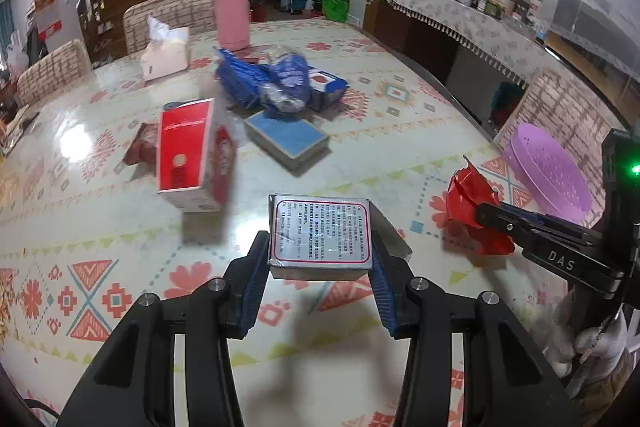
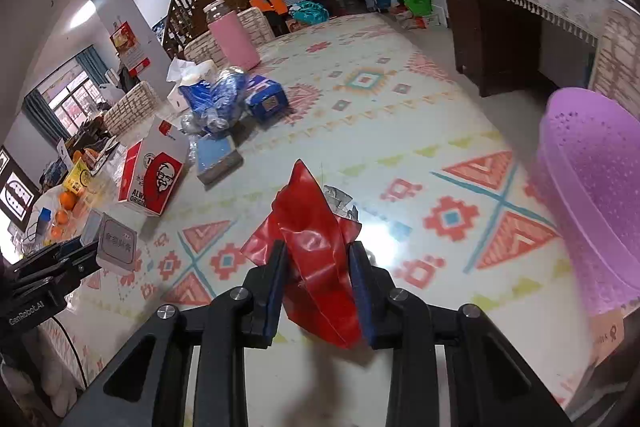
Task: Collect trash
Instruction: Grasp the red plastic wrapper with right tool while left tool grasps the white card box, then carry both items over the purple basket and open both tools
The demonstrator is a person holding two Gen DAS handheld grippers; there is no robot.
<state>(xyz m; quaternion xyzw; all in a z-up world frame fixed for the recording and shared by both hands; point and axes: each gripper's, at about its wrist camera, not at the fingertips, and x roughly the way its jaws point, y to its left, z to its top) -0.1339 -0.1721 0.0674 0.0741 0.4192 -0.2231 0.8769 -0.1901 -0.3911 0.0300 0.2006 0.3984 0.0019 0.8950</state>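
Trash held above the patterned table [image 1: 360, 59]: left gripper [image 1: 320, 263] clamps a silver box [image 1: 320, 237] printed with small unreadable text; right gripper [image 2: 318, 275] — marked "DAS" — pinches a red wrapper [image 2: 316, 239]. Nearby stand a KFC carton [image 2: 154, 175] and a purple basket [image 2: 592, 195].

A silver box [image 1: 320, 235] with a red-bordered printed label is held level above the desk, and a crumpled red wrapper [image 2: 316, 247] is held up nearby. The perforated purple basket [image 2: 592, 203] stands at the desk's right edge.
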